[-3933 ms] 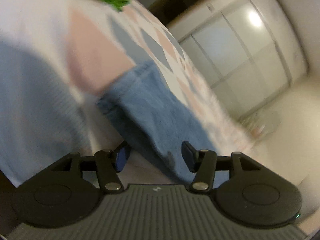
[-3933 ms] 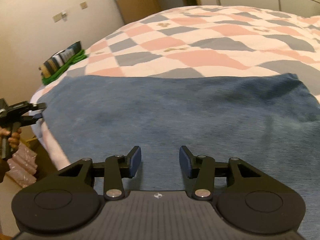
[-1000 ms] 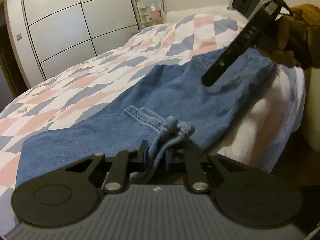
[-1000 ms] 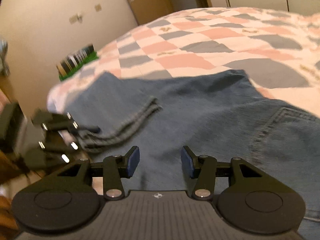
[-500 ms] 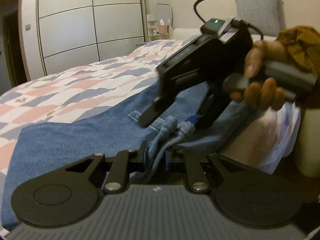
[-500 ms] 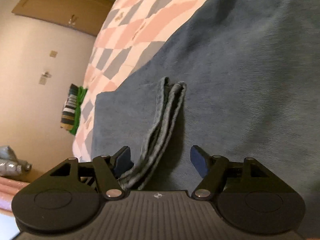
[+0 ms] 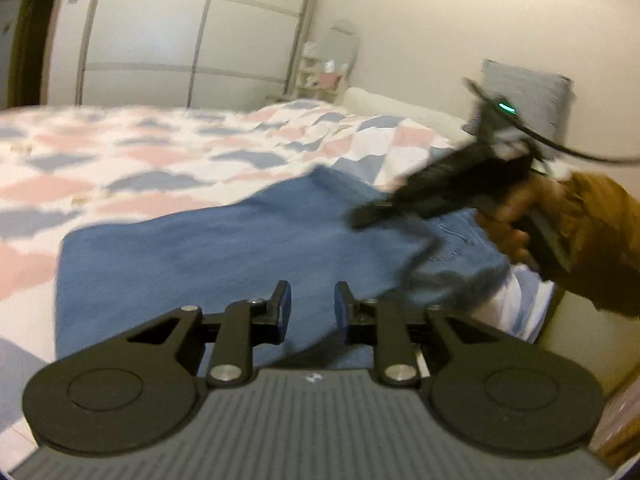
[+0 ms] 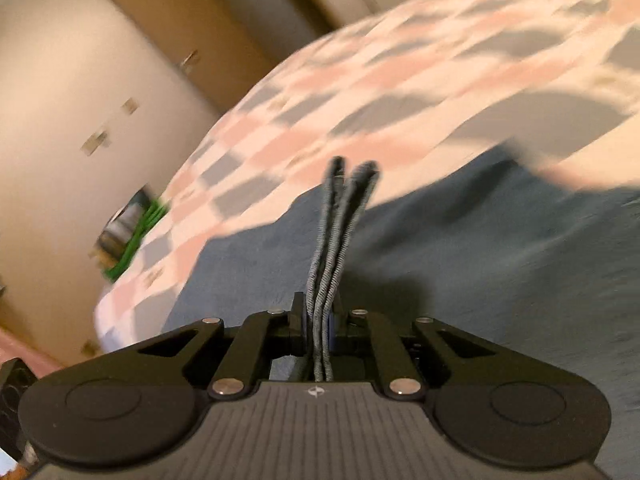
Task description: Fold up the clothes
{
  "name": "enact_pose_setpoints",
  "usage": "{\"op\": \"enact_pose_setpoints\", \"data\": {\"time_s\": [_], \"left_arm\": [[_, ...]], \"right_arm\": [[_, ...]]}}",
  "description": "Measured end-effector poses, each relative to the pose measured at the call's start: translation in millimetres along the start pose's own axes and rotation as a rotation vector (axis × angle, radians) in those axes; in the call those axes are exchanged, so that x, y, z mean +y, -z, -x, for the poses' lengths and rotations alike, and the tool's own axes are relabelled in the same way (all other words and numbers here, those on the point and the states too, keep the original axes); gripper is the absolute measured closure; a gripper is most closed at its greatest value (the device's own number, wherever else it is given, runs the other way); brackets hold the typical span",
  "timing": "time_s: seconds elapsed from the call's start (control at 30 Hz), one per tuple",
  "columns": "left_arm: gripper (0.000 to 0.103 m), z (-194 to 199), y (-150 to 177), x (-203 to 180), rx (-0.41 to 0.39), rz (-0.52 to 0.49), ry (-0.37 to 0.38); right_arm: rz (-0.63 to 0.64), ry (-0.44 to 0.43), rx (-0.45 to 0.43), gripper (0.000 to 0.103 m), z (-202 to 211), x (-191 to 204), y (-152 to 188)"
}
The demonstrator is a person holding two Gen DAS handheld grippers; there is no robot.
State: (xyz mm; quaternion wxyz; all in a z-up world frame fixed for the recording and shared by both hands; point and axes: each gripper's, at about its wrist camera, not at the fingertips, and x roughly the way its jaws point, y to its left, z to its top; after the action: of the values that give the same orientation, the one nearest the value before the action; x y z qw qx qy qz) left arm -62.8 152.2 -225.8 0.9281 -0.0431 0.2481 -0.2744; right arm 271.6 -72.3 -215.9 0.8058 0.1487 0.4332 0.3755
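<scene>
Blue jeans (image 7: 200,256) lie spread on the bed. My left gripper (image 7: 310,304) hovers just above them, its jaws opening, with a narrow gap and nothing between the pads. In the left wrist view a hand in a brown sleeve (image 7: 592,232) holds my right gripper (image 7: 360,216) over the jeans, blurred. In the right wrist view my right gripper (image 8: 318,320) is closing and its pads press on the stacked grey-blue hems (image 8: 340,220) of the jeans (image 8: 480,280), which stick up past the fingers.
The bed has a pink, grey and white checked cover (image 7: 160,152). White wardrobe doors (image 7: 180,40) stand behind it and a grey pillow (image 7: 524,96) leans at the head. A green and striped pile of clothes (image 8: 128,236) lies at the bed's far corner.
My left gripper has let go of the bunched hem and lifted off the jeans. My right gripper came over the stacked hems and closed on them.
</scene>
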Motion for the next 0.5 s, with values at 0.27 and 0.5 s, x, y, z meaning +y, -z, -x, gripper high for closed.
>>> {"op": "enact_pose_setpoints", "data": {"time_s": [0.27,0.5], "left_arm": [[0.102,-48,-14,-12,0.193,0.011,0.106],[0.086,-42,-43,-22,0.219,-0.071,0.144]], "right_arm": [[-0.134,0.123,-0.042,0.094,78,-80,9],[-0.179,0.176,-0.04,0.094,92,-112,16]]}}
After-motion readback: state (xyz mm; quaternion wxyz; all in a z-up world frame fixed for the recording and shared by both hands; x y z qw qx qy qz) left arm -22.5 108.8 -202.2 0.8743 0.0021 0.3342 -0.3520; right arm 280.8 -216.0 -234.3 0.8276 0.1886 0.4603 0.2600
